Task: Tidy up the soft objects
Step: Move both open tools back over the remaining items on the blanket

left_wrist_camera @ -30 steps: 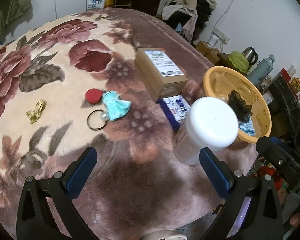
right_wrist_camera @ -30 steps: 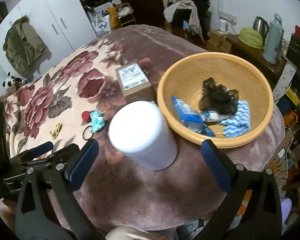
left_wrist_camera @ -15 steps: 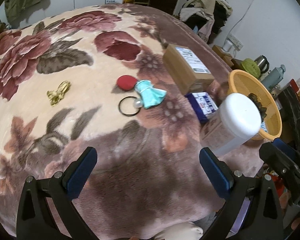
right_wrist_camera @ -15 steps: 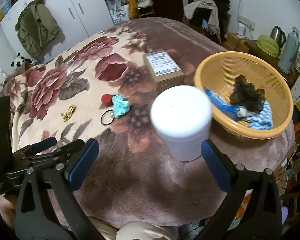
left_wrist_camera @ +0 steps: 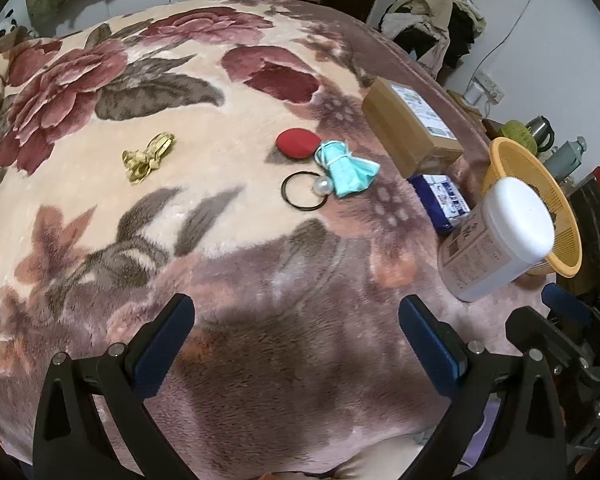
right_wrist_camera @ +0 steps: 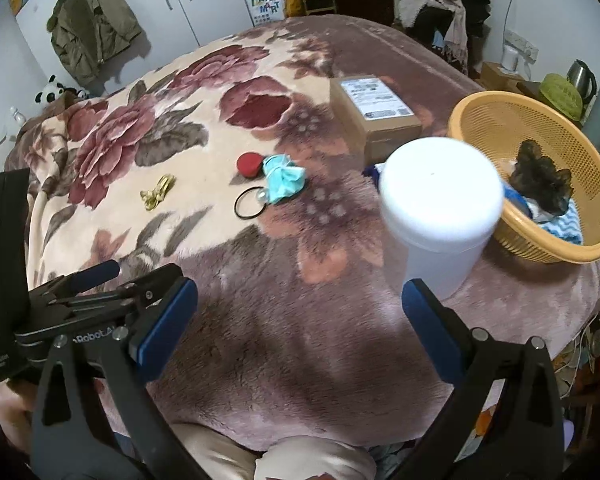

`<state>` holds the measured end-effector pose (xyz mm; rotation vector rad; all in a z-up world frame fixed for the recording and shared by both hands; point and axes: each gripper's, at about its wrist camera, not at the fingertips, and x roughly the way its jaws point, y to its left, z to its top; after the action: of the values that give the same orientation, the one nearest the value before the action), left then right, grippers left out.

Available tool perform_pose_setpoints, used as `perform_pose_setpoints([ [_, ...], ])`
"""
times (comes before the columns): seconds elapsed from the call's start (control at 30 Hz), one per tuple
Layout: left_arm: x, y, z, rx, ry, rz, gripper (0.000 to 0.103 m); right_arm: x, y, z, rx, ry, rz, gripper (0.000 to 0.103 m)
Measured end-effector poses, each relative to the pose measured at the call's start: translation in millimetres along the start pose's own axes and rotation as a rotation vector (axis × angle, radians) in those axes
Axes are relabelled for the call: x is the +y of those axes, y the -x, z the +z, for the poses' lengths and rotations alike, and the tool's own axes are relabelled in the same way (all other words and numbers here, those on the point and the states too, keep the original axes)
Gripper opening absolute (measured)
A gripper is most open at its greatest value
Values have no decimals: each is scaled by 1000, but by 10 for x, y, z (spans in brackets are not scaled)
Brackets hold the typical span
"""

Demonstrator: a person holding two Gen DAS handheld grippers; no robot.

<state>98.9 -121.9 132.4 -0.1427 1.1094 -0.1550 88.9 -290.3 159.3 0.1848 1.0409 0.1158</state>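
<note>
Two black grippers with blue pads hang over the near, mauve part of a floral plush blanket [left_wrist_camera: 228, 248], and neither holds anything. Both the left gripper [left_wrist_camera: 296, 340] and the right gripper [right_wrist_camera: 300, 320] have their jaws spread wide with bare blanket between the pads.

Ahead of the left gripper the blanket is open up to four small soft things lying together mid-bed: a round red puff [left_wrist_camera: 297, 143], a bunched teal face mask [left_wrist_camera: 350, 170] touching it, a black hair tie with a pearl bead [left_wrist_camera: 302, 192] just beside the mask, and a crumpled gold ribbon [left_wrist_camera: 148, 156] well apart to the left.

Toward the right edge things crowd together. A white-lidded plastic jar [right_wrist_camera: 440, 208] stands just ahead of the right gripper's right pad, near the woven orange plastic basket [right_wrist_camera: 484, 120], which sits at the bed's right edge and holds a dark frilly cloth [right_wrist_camera: 542, 176] and a blue-and-white striped cloth [right_wrist_camera: 564, 226]. A brown cardboard box [right_wrist_camera: 374, 114] and a blue-and-white packet [left_wrist_camera: 442, 202] lie behind the jar.
</note>
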Motion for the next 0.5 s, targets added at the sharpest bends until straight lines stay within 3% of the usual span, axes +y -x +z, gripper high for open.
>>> perform_pose_setpoints([
  [0.5, 273, -202, -141, 38, 30, 20, 102, 175, -289, -176, 68, 19, 15, 103],
])
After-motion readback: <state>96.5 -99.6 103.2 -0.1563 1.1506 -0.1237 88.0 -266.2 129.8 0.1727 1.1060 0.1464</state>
